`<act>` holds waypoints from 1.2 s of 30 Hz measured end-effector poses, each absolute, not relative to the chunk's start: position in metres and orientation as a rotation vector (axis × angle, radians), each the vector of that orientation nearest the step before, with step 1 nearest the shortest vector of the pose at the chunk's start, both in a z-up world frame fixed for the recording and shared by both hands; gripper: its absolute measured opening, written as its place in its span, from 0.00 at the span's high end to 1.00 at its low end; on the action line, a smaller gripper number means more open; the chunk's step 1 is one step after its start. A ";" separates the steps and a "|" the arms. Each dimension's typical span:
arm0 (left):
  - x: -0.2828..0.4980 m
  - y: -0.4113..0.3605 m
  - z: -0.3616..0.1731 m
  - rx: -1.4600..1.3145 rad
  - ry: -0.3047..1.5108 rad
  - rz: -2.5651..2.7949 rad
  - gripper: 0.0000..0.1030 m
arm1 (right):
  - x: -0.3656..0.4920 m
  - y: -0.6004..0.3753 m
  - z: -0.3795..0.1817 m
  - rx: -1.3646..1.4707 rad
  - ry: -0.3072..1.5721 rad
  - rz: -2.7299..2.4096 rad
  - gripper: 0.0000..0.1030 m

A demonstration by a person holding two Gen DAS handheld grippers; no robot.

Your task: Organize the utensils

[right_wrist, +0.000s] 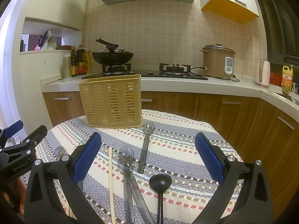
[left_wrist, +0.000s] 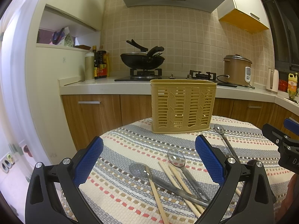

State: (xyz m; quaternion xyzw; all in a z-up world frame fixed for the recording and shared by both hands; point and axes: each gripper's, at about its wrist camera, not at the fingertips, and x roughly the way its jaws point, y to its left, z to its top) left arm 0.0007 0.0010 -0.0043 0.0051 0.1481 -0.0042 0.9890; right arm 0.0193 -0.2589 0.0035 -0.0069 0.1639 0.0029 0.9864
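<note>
A tan slotted utensil basket [left_wrist: 183,105] stands upright at the far side of a striped cloth-covered table [left_wrist: 130,141]; it also shows in the right wrist view [right_wrist: 112,100]. My left gripper [left_wrist: 149,160] is open and empty above two clear grey spoons [left_wrist: 175,158] and several wooden chopsticks [left_wrist: 179,181]. Another clear spoon [left_wrist: 219,129] lies near the basket. My right gripper [right_wrist: 148,156] is open and empty above two stacked clear spoons [right_wrist: 127,160], a clear spoon [right_wrist: 147,128], a black ladle [right_wrist: 160,183] and a chopstick [right_wrist: 111,177].
Behind the table runs a kitchen counter [left_wrist: 104,87] with a gas stove and black wok [left_wrist: 142,59], sauce bottles [left_wrist: 101,63], a brown rice cooker [right_wrist: 218,61] and a kettle [right_wrist: 263,72]. Wooden cabinets [right_wrist: 233,112] stand below. The table edge drops off at left and right.
</note>
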 end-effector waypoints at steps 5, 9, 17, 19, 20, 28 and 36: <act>0.000 0.000 -0.005 0.008 0.297 -0.008 0.07 | 0.019 -0.259 0.004 -0.015 0.328 0.003 0.07; 0.000 -0.001 -0.006 0.007 0.300 -0.009 0.07 | 0.019 -0.259 0.003 -0.011 0.330 0.004 0.07; 0.001 -0.001 -0.006 0.006 0.301 -0.010 0.07 | 0.019 -0.259 0.003 -0.012 0.330 0.003 0.07; 0.000 0.000 -0.006 0.006 0.301 -0.009 0.07 | 0.019 -0.259 0.003 -0.012 0.330 0.003 0.07; 0.000 -0.001 -0.006 0.005 0.301 -0.010 0.07 | 0.019 -0.259 0.003 -0.012 0.330 0.003 0.07; 0.001 0.000 -0.006 0.004 0.302 -0.006 0.07 | 0.020 -0.259 0.001 -0.015 0.335 -0.003 0.07; 0.013 0.027 0.002 -0.074 0.392 -0.005 0.07 | 0.025 -0.268 0.000 0.018 0.369 -0.063 0.07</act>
